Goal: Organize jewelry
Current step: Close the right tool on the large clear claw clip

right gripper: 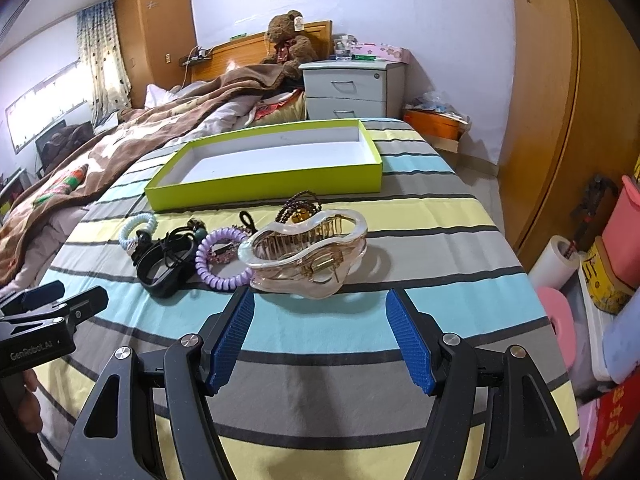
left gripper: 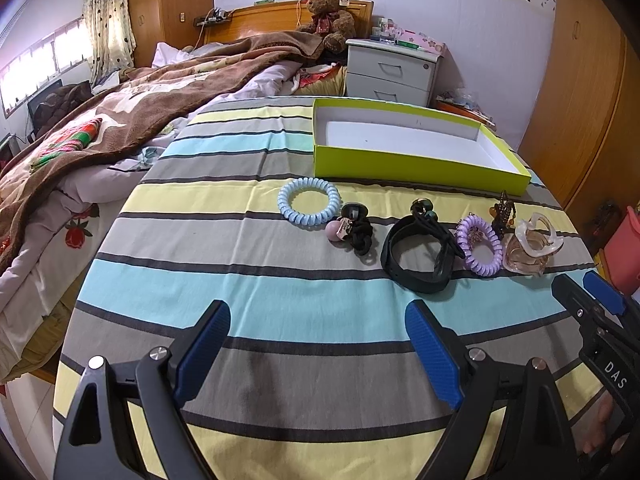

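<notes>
An empty lime-green box [left gripper: 420, 162] [right gripper: 260, 188] lies at the far side of the striped table. In front of it runs a row of accessories: a pale blue coil hair tie [left gripper: 309, 200] [right gripper: 138, 229], a black scrunchie with a pink ball [left gripper: 352, 229], a black strap band [left gripper: 416, 256] [right gripper: 162, 266], a purple coil hair tie [left gripper: 480, 248] [right gripper: 224, 260] and a clear pink claw clip [left gripper: 532, 246] [right gripper: 308, 254]. My left gripper [left gripper: 320, 354] is open, short of the row. My right gripper [right gripper: 320, 336] is open just before the claw clip.
The striped cloth [left gripper: 280, 288] covers a round table whose edge falls off at the left. A bed with a brown blanket [left gripper: 140, 112] lies left, a white nightstand [left gripper: 390, 72] behind. Wooden wardrobes [right gripper: 560, 120] and floor clutter [right gripper: 600, 280] stand right.
</notes>
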`<state>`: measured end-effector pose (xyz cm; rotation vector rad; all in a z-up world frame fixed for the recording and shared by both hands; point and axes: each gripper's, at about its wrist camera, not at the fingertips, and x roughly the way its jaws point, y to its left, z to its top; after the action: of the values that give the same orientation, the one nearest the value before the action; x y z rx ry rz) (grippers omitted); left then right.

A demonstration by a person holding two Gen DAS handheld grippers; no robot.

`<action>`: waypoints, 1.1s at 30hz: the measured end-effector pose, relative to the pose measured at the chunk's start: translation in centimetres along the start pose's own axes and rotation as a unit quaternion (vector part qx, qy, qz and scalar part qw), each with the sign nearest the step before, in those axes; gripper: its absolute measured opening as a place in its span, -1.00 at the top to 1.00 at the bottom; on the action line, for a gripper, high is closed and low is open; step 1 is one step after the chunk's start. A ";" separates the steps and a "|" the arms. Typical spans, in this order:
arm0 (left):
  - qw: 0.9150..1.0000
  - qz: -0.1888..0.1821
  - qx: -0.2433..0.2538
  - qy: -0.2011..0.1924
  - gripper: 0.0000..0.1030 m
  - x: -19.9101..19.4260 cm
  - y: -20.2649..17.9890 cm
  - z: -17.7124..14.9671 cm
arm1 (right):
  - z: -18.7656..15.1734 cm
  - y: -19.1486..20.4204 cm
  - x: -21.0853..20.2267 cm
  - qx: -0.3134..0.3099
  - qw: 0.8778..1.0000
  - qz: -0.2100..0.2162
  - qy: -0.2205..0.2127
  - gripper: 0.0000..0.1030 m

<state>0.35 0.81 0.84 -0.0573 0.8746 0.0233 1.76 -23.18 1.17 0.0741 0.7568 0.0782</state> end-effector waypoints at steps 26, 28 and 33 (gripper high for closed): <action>0.997 -0.053 -0.013 0.052 -0.76 3.4 3.6 4.1 | 3.4 -2.3 3.6 0.050 0.995 -0.035 0.083 -0.09; 0.996 -0.059 -0.014 0.061 -0.76 3.7 3.7 4.2 | 3.6 -2.6 3.5 0.034 0.995 -0.048 0.084 0.04; 0.995 -0.064 -0.009 0.075 -0.76 4.3 3.5 4.6 | 4.2 -2.2 3.3 -0.003 0.995 -0.037 0.089 0.10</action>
<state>6.52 4.58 0.32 -0.1342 1.0189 -0.0947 7.17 -25.23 1.71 0.0332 0.9358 0.0174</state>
